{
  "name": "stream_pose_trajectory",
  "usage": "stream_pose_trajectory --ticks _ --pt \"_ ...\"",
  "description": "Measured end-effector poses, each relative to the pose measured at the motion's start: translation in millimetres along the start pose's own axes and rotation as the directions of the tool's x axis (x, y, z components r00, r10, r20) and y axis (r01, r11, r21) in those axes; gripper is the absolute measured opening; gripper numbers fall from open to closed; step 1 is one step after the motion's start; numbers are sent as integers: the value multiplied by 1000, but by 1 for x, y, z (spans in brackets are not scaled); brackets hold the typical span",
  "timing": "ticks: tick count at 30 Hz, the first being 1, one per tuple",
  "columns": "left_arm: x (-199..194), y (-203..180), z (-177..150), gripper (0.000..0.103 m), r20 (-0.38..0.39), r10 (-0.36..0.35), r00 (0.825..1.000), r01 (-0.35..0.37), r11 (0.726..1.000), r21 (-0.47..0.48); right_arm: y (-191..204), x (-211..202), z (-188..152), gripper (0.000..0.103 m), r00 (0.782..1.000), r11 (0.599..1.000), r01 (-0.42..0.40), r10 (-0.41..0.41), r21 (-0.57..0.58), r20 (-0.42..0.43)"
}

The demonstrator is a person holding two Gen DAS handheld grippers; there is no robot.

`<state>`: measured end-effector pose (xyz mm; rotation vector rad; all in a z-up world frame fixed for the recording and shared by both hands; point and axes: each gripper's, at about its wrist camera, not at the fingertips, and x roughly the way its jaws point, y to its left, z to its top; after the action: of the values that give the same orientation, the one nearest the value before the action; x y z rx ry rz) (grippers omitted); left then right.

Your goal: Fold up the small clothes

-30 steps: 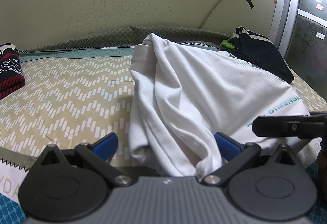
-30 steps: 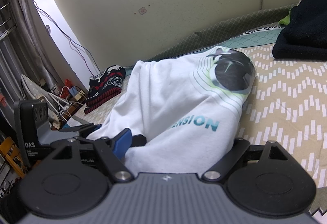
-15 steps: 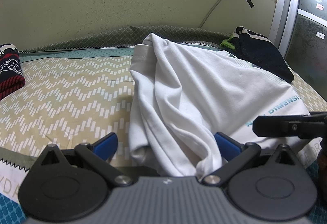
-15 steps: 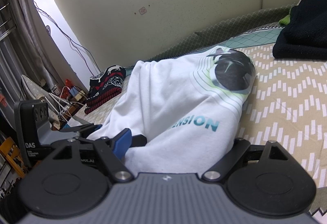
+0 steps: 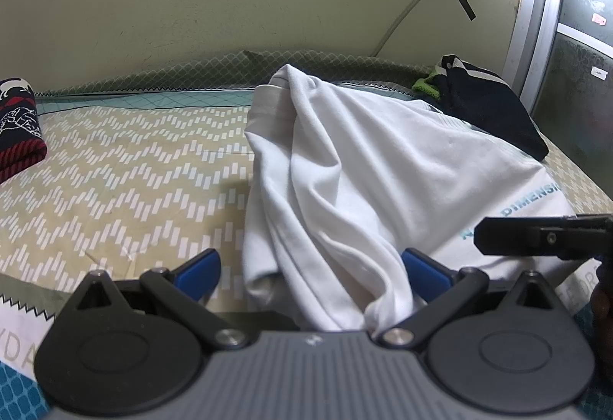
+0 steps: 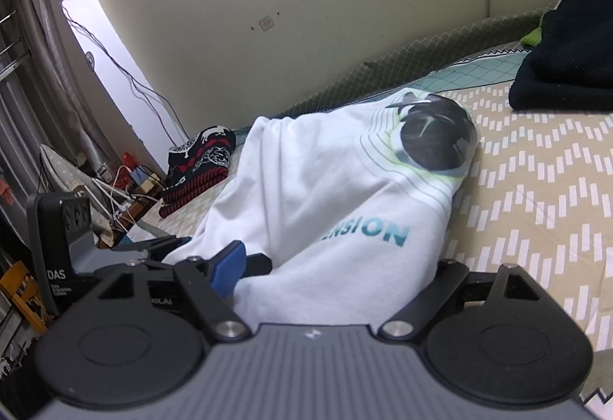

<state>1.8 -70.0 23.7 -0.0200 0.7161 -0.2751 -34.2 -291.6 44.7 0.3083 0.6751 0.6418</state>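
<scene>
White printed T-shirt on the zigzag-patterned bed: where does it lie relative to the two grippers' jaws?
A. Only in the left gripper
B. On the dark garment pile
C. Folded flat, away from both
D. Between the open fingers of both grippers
D: the white printed T-shirt bunches between the spread blue-padded fingers of the left gripper and the right gripper.

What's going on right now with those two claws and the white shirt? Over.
Left gripper and right gripper both open, white T-shirt bunched between their fingers, not clamped. Shirt heaped on the bed, unfolded. Nothing blocking.
</scene>
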Motion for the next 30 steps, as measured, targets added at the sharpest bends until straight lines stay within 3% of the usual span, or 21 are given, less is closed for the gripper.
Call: stream_pose_trajectory --ticks 30 --pt "0 -2 1 103 0 2 1000 -2 1000 0 -5 -10 -4 88 999 999 23 -25 42 44"
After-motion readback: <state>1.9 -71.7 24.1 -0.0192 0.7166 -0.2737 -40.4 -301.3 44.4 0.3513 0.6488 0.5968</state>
